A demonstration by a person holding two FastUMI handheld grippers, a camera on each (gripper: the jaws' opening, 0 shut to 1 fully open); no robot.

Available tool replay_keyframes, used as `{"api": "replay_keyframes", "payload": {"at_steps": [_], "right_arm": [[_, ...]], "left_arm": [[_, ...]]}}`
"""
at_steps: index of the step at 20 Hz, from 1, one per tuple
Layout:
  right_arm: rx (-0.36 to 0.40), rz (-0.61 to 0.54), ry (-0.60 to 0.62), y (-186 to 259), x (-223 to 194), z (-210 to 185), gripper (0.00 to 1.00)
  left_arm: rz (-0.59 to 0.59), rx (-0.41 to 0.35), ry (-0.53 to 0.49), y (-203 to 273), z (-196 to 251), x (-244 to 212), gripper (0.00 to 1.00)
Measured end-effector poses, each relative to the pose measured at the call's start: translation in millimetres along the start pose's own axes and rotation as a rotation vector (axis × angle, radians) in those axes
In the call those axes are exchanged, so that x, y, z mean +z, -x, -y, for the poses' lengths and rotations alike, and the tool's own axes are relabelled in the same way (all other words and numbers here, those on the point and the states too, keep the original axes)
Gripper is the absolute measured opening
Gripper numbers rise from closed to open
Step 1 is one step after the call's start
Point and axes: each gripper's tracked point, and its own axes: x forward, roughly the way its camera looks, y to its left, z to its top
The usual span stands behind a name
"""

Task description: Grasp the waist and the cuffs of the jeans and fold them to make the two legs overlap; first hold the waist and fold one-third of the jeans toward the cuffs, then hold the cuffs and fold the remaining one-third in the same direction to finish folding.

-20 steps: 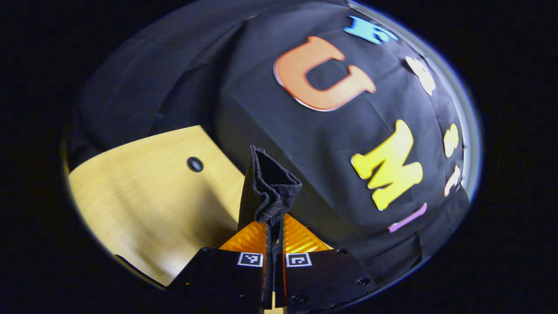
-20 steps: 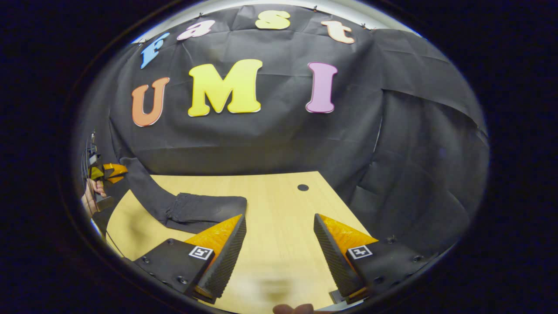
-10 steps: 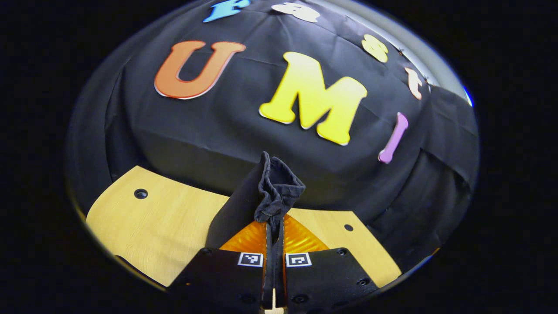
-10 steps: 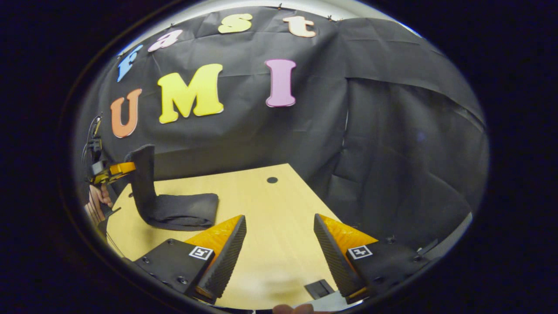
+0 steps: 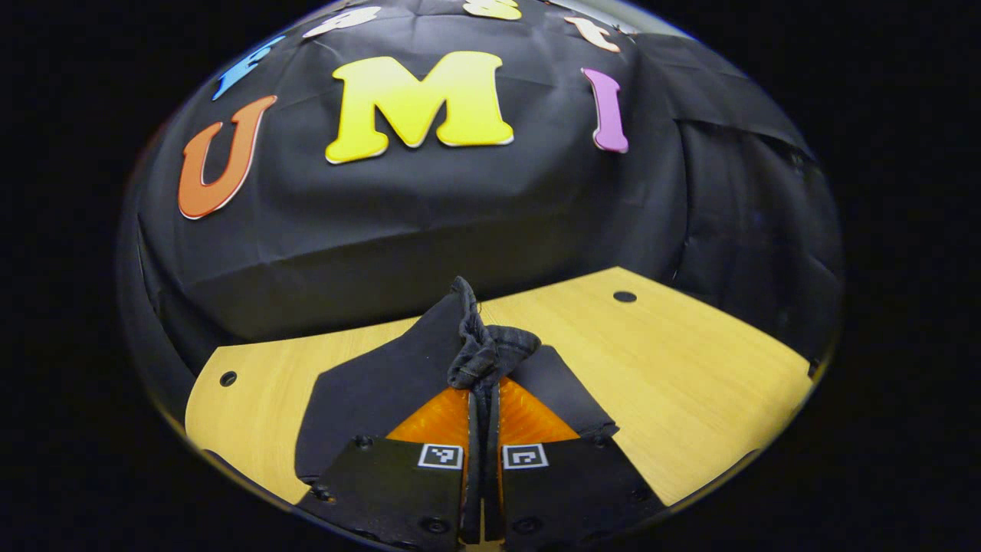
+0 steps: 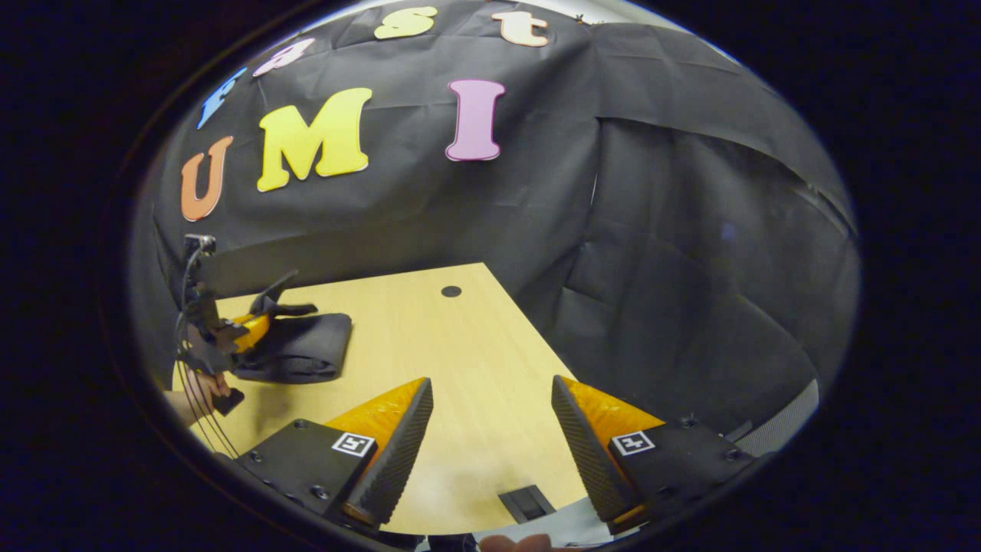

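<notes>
Your left gripper [image 5: 483,399] pinches the jeans' cuffs [image 5: 487,349] over the folded stack; release remains; your right gripper [image 6: 490,429] idles open.

One pair of jeans [image 6: 295,349] lies folded on one table [image 6: 460,360]. Two grippers work here: the left gripper [image 5: 483,399] and the right gripper [image 6: 490,445]. The left gripper view shows two round holes [image 5: 625,296] in the tabletop.

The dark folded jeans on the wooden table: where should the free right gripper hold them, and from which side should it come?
Probably the rounded fold edge of the dark folded jeans, which faces the open right gripper. Come low over the wooden table from that side; the left gripper already pinches the far end.
</notes>
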Motion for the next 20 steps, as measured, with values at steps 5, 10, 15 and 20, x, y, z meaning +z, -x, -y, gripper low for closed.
{"api": "replay_keyframes", "payload": {"at_steps": [5,10,15,20], "right_arm": [[0.004,-0.017,0.028,-4.2,-2.1,-3.1,0.96],[0.032,-0.007,0.034,-3.2,-2.2,-7.5,0.96],[0.07,-0.001,0.034,-3.5,-2.1,-16.0,0.94],[0.154,0.058,0.042,-10.5,27.7,-55.0,0.94]], "left_arm": [[-0.071,0.04,-0.12,-18.6,16.4,-43.0,0.06],[-0.074,0.07,-0.107,-17.8,20.8,-42.9,0.19],[-0.053,0.021,-0.014,4.3,33.4,-26.1,0.71],[0.035,0.046,0.08,46.3,25.1,23.7,1.0]]}}
